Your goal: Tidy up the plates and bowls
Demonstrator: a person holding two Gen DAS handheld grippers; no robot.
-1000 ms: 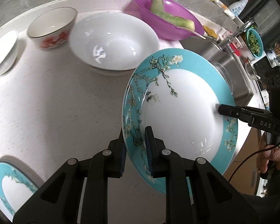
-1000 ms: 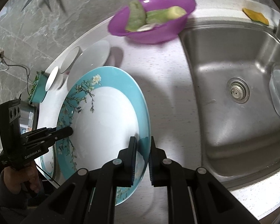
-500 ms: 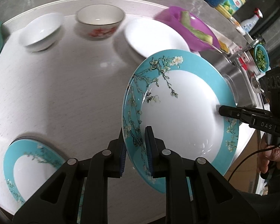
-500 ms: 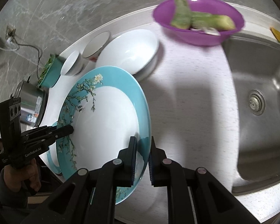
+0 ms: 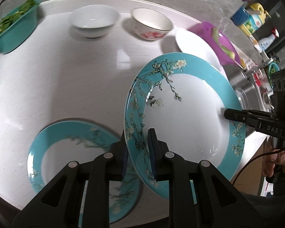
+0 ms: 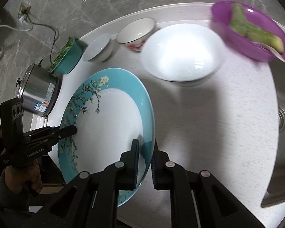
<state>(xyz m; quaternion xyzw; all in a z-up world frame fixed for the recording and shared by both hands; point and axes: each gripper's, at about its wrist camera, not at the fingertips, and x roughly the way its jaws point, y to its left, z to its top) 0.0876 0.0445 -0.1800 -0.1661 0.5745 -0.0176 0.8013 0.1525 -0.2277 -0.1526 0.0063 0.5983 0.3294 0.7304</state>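
A teal-rimmed plate (image 5: 188,117) with a blossom pattern hangs tilted above the counter, held by both grippers. My left gripper (image 5: 137,146) is shut on its near rim; my right gripper (image 6: 144,158) is shut on the opposite rim (image 6: 148,125). A second matching teal plate (image 5: 66,152) lies flat on the counter, just below and left of the held one. Behind them stand a small white bowl (image 5: 94,21), a red-flowered bowl (image 5: 152,25) and a wide white bowl (image 6: 182,51).
A purple bowl (image 6: 252,32) with green vegetable pieces sits by the sink (image 6: 283,117). A teal tub of greens (image 5: 13,30) and a steel pot (image 6: 38,93) stand at the counter's left end. Bottles (image 5: 254,20) line the wall.
Both grippers carried the held plate leftward along the counter, away from the sink. The flat teal plate has come fully into the left wrist view beneath it.
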